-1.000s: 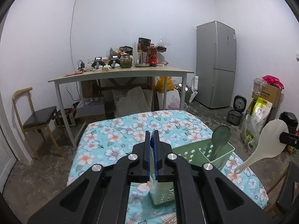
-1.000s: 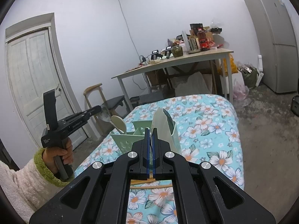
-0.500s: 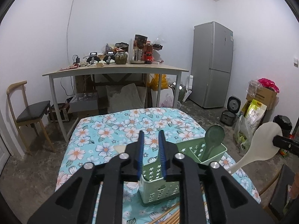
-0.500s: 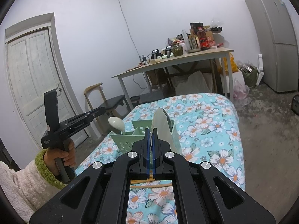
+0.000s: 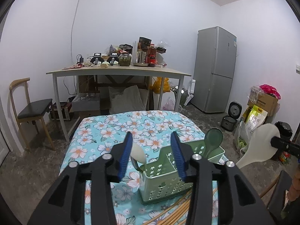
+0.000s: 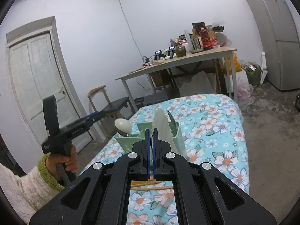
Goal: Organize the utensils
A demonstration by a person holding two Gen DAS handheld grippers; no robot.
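Observation:
A green perforated utensil basket (image 5: 165,180) stands on the floral tablecloth (image 5: 131,127). A cream spoon (image 5: 138,152) and a dark green spoon (image 5: 212,140) stand in it. My left gripper (image 5: 151,142) is open and empty, just above and behind the basket. My right gripper (image 6: 151,131) is shut on a white rice paddle (image 6: 161,129), held up beside the basket (image 6: 131,140); the paddle also shows in the left wrist view (image 5: 260,146). Wooden chopsticks (image 5: 180,210) lie on the cloth in front of the basket.
A wooden desk (image 5: 120,71) loaded with jars and bottles stands behind the table. A chair (image 5: 30,110) is at the left, a fridge (image 5: 215,69) at the back right, bags and a rice cooker (image 5: 230,116) on the floor. A white door (image 6: 37,86) is at the left.
My left gripper has opened and let go of the cream spoon, which now stands in the basket, and has drawn back. My right gripper still holds the rice paddle.

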